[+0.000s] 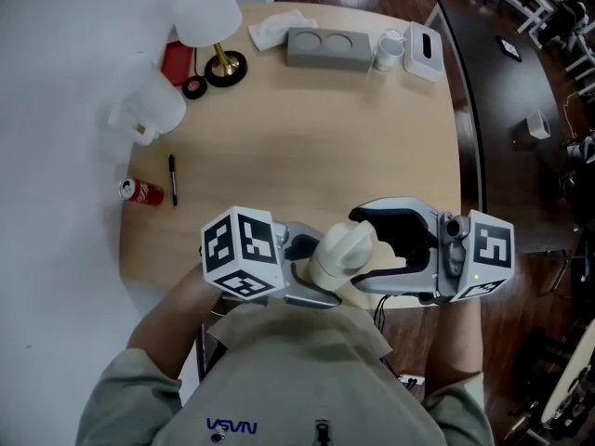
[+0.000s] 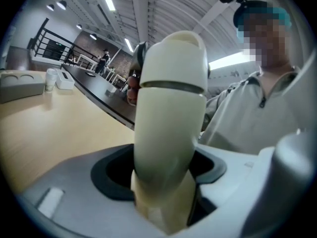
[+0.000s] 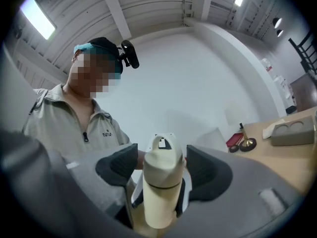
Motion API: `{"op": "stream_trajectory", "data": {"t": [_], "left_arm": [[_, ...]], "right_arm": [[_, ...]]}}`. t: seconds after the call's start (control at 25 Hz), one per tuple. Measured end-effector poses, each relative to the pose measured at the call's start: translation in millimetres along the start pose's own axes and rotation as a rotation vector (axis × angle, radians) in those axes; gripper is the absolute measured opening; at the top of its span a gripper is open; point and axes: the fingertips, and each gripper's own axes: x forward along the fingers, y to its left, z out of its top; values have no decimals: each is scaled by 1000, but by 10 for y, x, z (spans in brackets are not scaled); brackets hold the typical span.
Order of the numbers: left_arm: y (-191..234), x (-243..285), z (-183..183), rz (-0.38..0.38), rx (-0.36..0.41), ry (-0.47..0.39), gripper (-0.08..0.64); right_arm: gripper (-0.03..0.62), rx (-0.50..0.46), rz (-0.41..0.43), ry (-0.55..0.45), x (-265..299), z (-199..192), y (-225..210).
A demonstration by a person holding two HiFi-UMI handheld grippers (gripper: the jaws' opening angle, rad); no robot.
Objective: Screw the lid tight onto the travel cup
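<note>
The lid (image 3: 163, 162) is sitting on the travel cup (image 1: 341, 252) with only a thin seam showing, so the screwing is looking largely done, though whether it is fully tight I cannot tell. The left gripper (image 2: 163, 187) is pinching the cup's body, holding it off the tabletop (image 1: 307, 128) at the lower centre of the head view. The right gripper (image 1: 386, 247) is standing spread on either side of the lid, its pads not pressing on it.

The person's shirt (image 1: 307, 374) bears a blue "NASA" logo, seen upside down.
</note>
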Motion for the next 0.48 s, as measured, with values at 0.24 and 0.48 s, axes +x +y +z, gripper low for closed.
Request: {"op": "stream_trajectory", "data": {"t": [0.24, 0.48], "left_arm": [[-19, 36, -29, -19, 9, 26, 328], [107, -5, -11, 30, 9, 29, 328]], "right_arm": [[301, 3, 55, 44, 96, -89, 31], [290, -18, -15, 56, 138, -120, -111]]}}
